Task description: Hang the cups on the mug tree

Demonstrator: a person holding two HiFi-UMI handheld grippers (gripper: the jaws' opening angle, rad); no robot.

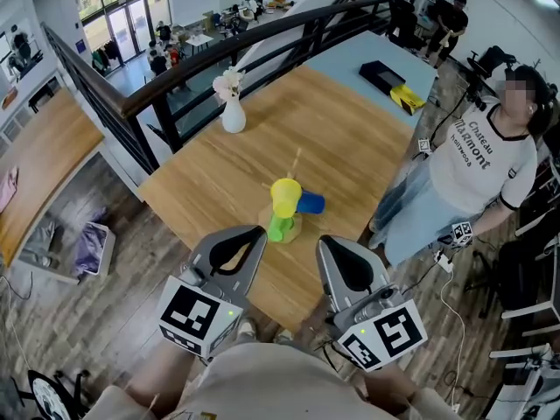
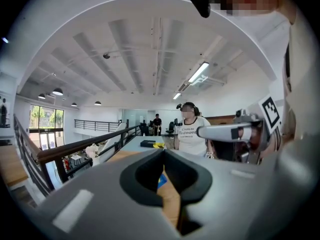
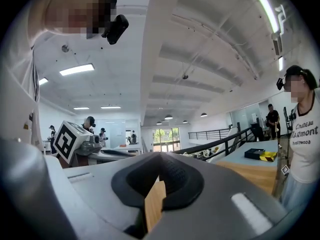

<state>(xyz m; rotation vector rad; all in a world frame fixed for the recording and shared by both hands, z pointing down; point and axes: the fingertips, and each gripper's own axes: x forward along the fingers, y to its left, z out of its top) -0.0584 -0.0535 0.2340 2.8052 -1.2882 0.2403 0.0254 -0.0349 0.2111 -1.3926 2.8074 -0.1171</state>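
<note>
On the wooden table (image 1: 350,138) stands the mug tree (image 1: 296,163), a thin wooden pole on a round base. Three cups hang or rest close round it: a yellow cup (image 1: 285,195), a blue cup (image 1: 311,203) and a green cup (image 1: 280,228). My left gripper (image 1: 254,233) is raised near my body, just short of the green cup, shut and empty. My right gripper (image 1: 329,243) hovers beside it, also shut with nothing held. In the left gripper view the jaws (image 2: 163,156) meet; a sliver of the blue cup shows between them. The right gripper (image 3: 160,158) points level over the table.
A white vase with flowers (image 1: 233,112) stands at the table's far left corner. A person in a white shirt (image 1: 486,160) stands by the right edge. A black box and a yellow item (image 1: 392,81) lie on the blue table beyond. A dark railing (image 1: 219,59) runs behind.
</note>
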